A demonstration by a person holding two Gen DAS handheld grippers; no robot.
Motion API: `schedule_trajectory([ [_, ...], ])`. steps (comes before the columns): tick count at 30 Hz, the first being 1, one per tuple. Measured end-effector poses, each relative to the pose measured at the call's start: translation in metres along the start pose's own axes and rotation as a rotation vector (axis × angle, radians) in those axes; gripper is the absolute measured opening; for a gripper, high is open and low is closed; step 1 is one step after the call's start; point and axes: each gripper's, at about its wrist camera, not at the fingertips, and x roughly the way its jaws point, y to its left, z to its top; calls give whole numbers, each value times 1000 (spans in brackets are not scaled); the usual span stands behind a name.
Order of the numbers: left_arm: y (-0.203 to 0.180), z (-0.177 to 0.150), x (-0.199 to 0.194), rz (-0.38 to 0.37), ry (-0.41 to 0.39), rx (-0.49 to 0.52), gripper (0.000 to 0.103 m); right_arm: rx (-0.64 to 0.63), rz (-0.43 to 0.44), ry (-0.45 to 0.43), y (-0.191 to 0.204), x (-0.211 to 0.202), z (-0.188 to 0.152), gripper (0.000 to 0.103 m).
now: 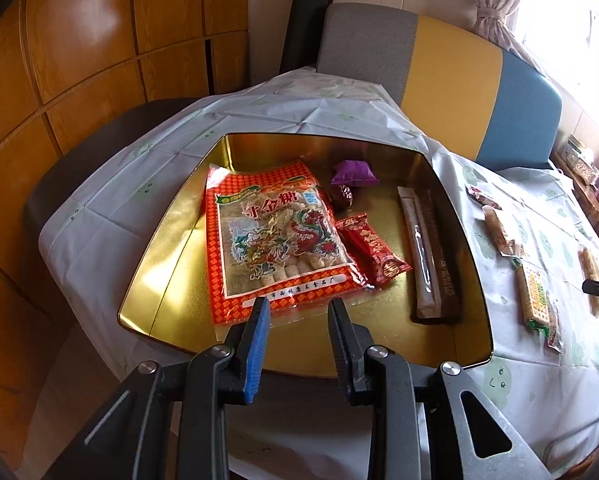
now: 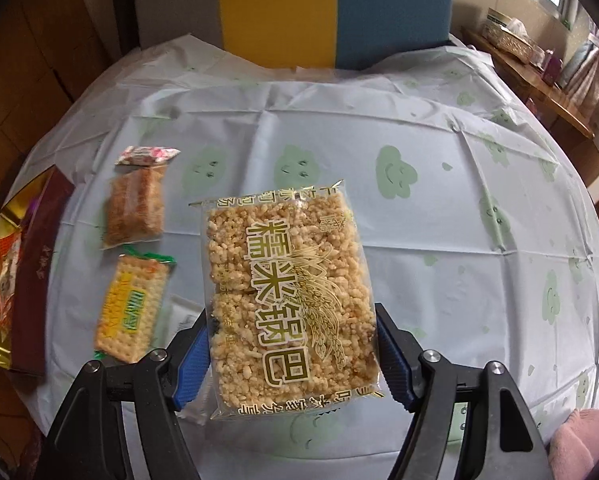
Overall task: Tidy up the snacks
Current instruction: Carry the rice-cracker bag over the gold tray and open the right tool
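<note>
The rice cracker pack [image 2: 289,300] sits clamped across its width between the pads of the right gripper [image 2: 293,356], lifted clear of the tablecloth [image 2: 459,168] w/ its far end sticking out past the fingers. That looks like the snack in hand right now, prob. headed for the gold tin [image 1: 171,248] off to the left.

Progress, judging by what lies where: roughly half done. Already in the tin: big orange candy bag [image 1: 275,240], red wrapped bar [image 1: 373,250], long brown stick pack [image 1: 429,256], purple candy [image 1: 355,174] and a dark round sweet [image 1: 341,196] just beside it. Still out on the cloth: cookie pack [image 2: 133,308] w/ green ends, a clear-wrapped puffed bar [image 2: 135,208], a small pink-and-white candy [image 2: 147,155] just beyond it, plus maybe one more at the edge of the left wrist view, too cut off to tell.

Left gripper [image 1: 299,308] hovers over the tin's near side, jaws partly apart, nothing between them; tips look just above the orange bag's near edge.

Surface: round-looking table under a pale cloth w/ green smiley clouds, creased from folding. Behind it a chair [image 1: 451,76] w/ grey, yellow, blue panels; wood-panel wall left; curtain and bright window right; a cluttered wooden shelf along that side.
</note>
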Motion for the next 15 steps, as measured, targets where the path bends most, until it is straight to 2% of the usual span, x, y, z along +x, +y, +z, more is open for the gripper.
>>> schedule_trajectory([
  [10,8,-2,1,9,-1,-16,31,-240,189,-28,137,-19,-2,74],
  [15,13,-3,2,12,4,-30,31,-319,299,-27,207,-21,5,74],
])
